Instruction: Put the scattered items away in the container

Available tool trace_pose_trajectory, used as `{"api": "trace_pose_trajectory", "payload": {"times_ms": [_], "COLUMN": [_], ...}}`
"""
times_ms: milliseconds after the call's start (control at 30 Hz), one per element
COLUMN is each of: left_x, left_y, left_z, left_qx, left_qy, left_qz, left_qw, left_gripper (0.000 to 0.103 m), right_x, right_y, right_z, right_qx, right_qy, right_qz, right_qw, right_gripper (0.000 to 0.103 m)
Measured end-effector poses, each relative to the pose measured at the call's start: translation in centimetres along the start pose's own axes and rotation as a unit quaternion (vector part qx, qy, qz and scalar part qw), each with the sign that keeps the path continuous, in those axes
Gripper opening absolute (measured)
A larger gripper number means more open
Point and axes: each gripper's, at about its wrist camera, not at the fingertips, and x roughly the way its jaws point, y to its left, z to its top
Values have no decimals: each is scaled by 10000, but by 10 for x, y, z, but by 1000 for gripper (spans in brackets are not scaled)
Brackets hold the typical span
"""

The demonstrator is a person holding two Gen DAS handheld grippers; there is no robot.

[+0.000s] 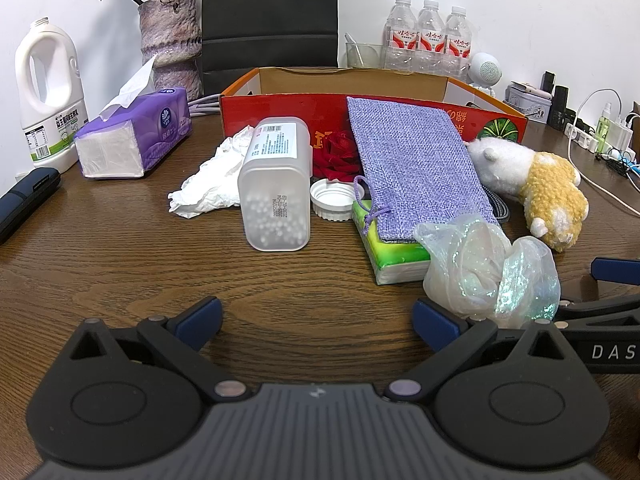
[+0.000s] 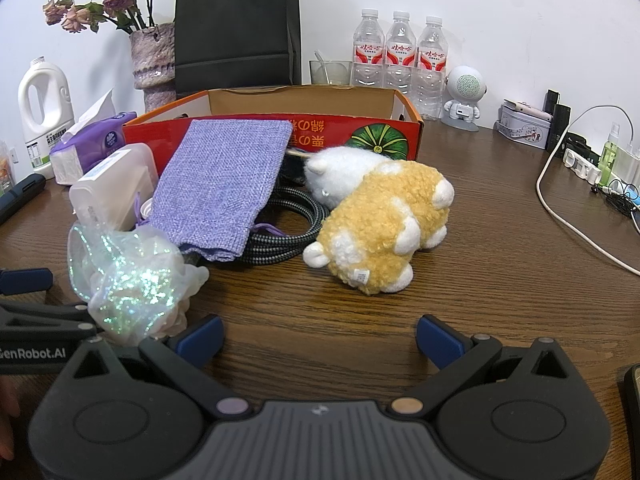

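Both grippers, left and right, gape wide, empty; grab toy by its middle, lift clear over box wall.

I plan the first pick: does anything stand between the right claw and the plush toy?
Nothing visible does. The right claw is open, and only bare table lies between it and the plush toy. The glittery bag sits off to its left.

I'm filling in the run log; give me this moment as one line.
left gripper: open, empty | right gripper: open, empty | plush toy, purple pouch: on table | red box: no items visible inside
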Motion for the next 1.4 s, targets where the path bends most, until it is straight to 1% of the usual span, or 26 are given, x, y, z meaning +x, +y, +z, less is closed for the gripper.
{"api": "trace_pose_trajectory", "payload": {"times_ms": [1333, 1400], "left_x": [1, -1], "left_y": [-1, 0], "left_z": [0, 0], "left_qx": [-14, 81], "left_qy": [0, -38], "left_qz": [14, 12], "left_qw": [10000, 10000], "left_gripper": [103, 103], "right_x": [2, 3], "right_y": [2, 2], "right_z": [-4, -3], "right_qx": [20, -10], "right_qy": [-2, -1], "right_qz": [-13, 6], "right_qw": [10000, 10000], "right_gripper": [103, 103]}}
